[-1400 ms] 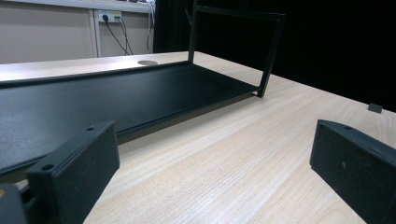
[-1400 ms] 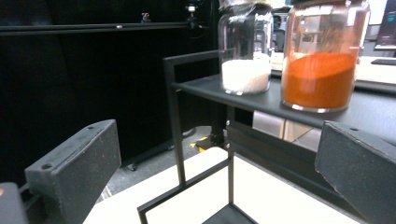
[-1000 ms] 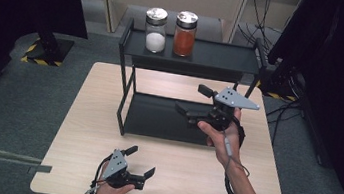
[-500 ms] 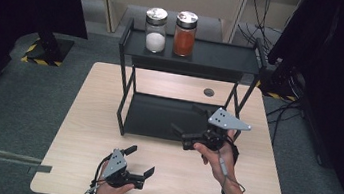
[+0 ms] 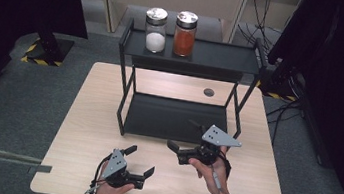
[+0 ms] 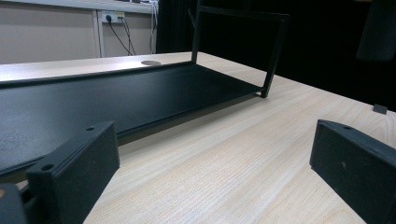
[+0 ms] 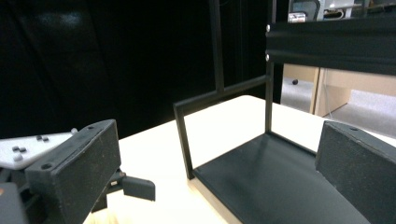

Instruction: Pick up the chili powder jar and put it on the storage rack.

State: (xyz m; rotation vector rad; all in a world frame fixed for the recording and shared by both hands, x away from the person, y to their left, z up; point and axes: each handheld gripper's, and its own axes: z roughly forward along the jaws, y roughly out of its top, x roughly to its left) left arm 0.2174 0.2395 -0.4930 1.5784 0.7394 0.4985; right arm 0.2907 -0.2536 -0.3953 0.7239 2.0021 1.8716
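Atop the black rack (image 5: 225, 58) stand a white-filled jar (image 5: 156, 30) and an orange-filled jar (image 5: 185, 33).

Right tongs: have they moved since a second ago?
Yes. In the high view the right tongs have drawn back toward the person, from over the rack's lower shelf to the table in front of it.

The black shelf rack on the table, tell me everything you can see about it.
The black rack looks like matte metal: thin square posts, a flat lower tray resting on the wooden table, and an upper shelf with raised end rails. The lower tray is bare. On the upper shelf stand a white-filled jar and an orange-filled jar, side by side towards its left, both with metal lids. It stands upright; neither gripper touches it.
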